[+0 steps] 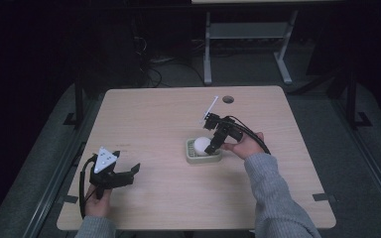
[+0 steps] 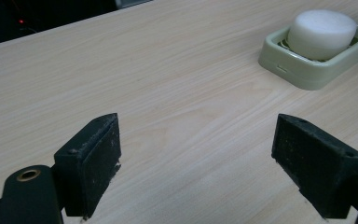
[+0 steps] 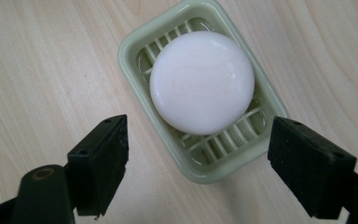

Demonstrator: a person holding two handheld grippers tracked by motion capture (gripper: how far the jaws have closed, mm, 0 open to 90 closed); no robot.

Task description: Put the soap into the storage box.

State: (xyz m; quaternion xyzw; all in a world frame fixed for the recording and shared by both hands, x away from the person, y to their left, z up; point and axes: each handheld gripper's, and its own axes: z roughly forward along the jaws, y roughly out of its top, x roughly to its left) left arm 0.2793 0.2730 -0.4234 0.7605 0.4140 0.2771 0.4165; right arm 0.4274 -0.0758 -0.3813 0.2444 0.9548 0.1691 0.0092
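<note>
A round white soap bar [image 1: 202, 145] [image 3: 202, 82] [image 2: 321, 33] lies in a pale green slatted soap dish [image 1: 194, 158] [image 3: 207, 169] [image 2: 307, 77] near the middle of the wooden table. My right gripper [image 1: 213, 147] [image 3: 198, 163] hovers just above the dish, pointing down, open, its jaws wide on either side of the dish's near end and touching nothing. My left gripper [image 1: 131, 172] [image 2: 196, 163] rests low at the table's front left, open and empty, aimed toward the dish far off.
The light wood table [image 1: 154, 119] has a round cable hole [image 1: 228, 99] near its far edge. Beyond the table stands a metal desk frame [image 1: 248, 44] on a dark floor with cables. Bare tabletop lies between the two grippers.
</note>
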